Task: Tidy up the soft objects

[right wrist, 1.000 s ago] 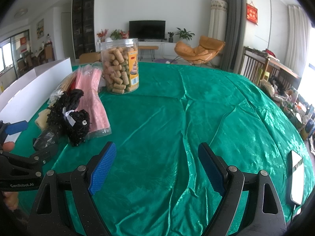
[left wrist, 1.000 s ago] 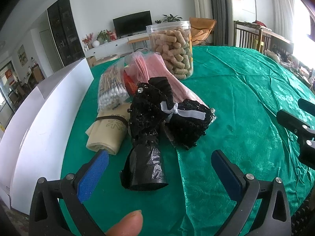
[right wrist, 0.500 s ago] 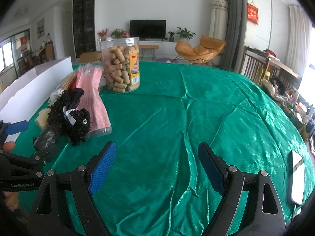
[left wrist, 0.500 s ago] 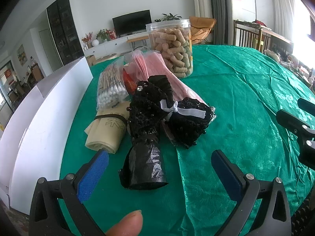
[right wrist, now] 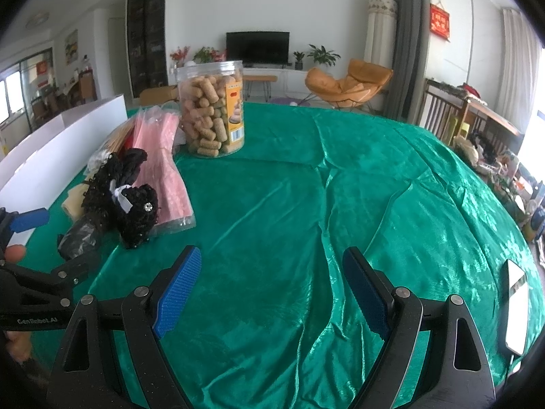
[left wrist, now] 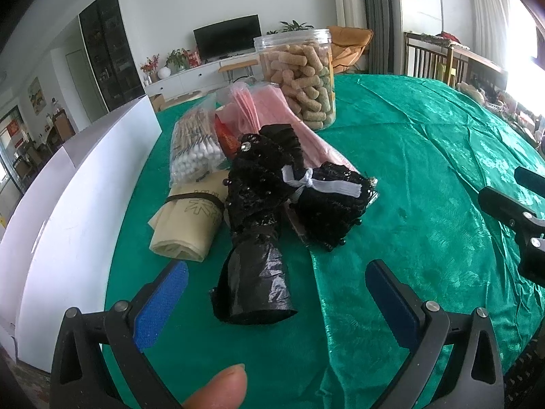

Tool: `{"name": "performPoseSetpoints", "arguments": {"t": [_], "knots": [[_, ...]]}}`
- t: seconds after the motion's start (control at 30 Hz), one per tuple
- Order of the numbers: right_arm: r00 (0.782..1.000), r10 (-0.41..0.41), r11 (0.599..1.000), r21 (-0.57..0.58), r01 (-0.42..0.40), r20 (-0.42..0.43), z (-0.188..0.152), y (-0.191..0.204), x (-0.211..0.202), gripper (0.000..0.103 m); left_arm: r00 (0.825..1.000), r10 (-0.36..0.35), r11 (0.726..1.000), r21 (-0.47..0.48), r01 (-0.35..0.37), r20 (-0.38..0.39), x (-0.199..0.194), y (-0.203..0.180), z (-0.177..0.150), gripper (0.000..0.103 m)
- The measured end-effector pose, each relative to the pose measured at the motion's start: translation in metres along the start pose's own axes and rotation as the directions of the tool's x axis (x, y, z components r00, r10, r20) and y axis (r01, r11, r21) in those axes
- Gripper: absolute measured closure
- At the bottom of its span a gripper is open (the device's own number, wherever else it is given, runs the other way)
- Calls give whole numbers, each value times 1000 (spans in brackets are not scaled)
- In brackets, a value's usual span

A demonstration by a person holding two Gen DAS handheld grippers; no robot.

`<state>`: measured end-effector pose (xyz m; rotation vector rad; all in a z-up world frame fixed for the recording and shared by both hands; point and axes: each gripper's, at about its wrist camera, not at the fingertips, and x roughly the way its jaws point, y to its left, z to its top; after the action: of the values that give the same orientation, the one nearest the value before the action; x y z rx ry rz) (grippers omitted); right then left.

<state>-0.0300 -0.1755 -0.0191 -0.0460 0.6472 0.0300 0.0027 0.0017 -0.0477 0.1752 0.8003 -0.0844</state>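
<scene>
A pile of soft items lies on the green tablecloth (left wrist: 425, 177). A black plastic roll (left wrist: 255, 283) sits nearest, just ahead of my left gripper (left wrist: 276, 303), which stands open and touches nothing. Behind it lie black beaded lace pieces (left wrist: 272, 177) tied with a white band, a beige folded bag (left wrist: 190, 218), a pack of cotton swabs (left wrist: 197, 146) and a pink packet (left wrist: 259, 105). My right gripper (right wrist: 269, 289) is open over bare green cloth (right wrist: 306, 204), with the black lace (right wrist: 122, 191) and pink packet (right wrist: 163, 163) to its left.
A clear jar of tan snack sticks (left wrist: 299, 78) stands behind the pile, also in the right wrist view as the jar (right wrist: 213, 109). A white box wall (left wrist: 68, 197) runs along the left table edge. A fingertip (left wrist: 218, 388) shows at the bottom. Living-room furniture fills the background.
</scene>
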Motion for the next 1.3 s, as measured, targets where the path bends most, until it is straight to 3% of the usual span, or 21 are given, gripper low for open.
{"name": "performPoseSetpoints", "arguments": {"t": [0.9,1.13,1.3], "knots": [[995,53,998,-21,-55,-82,1,3,12,16,999,-29,999,45,30,-31,-15,28,-30,0],[966,213,977,41,-209,-150,13,20,36,16,998,-49,998,33,50,-32,-16,42,-37,0],[911,364,931,38,-364,-194,48,71,63,16,998,-45,999,25,46,-33,-16,47,-40,0]]}}
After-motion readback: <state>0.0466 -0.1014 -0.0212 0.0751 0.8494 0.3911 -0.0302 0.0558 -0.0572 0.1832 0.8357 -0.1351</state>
